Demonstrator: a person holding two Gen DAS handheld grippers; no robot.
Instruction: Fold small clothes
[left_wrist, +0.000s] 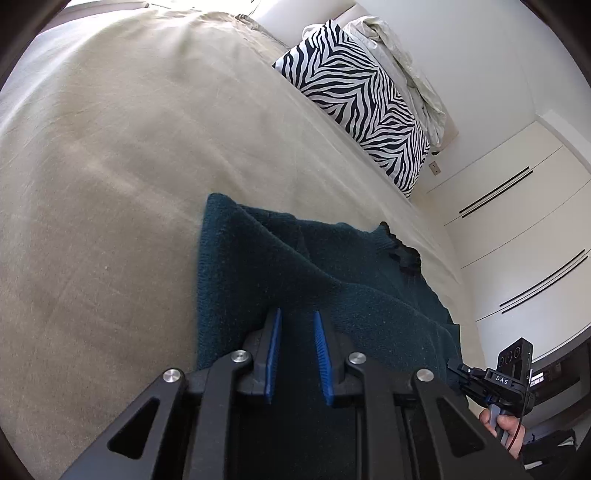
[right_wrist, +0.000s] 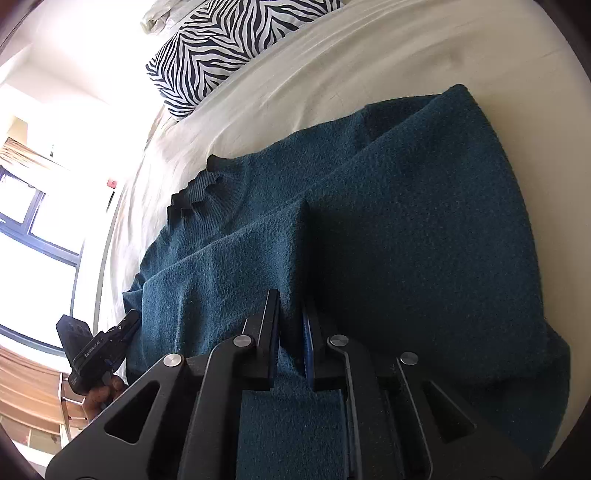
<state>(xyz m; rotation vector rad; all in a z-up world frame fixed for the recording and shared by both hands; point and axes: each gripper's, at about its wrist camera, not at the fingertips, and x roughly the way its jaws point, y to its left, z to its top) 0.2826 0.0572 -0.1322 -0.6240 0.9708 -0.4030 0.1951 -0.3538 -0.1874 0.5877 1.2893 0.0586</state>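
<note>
Both grippers, left gripper (left_wrist: 297, 332) and right gripper (right_wrist: 291, 317), pinch the teal sweater's (right_wrist: 406, 221) near hem between their jaws; its length runs straight ahead.

Bed (left_wrist: 110, 166) covered in beige sheet, dark teal knit sweater (left_wrist: 295, 273) lying partly folded on it, zebra-print pillow (left_wrist: 362, 110) at far edge

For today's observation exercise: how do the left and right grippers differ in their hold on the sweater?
1. The right gripper pinches a raised fold of the sweater between its fingers; the left gripper has cloth between its blue pads, but a pinch is not clear.
2. The right's fingers sit close together; the left's stand further apart.
Both reach the sweater from its near edge on the bed.
</note>
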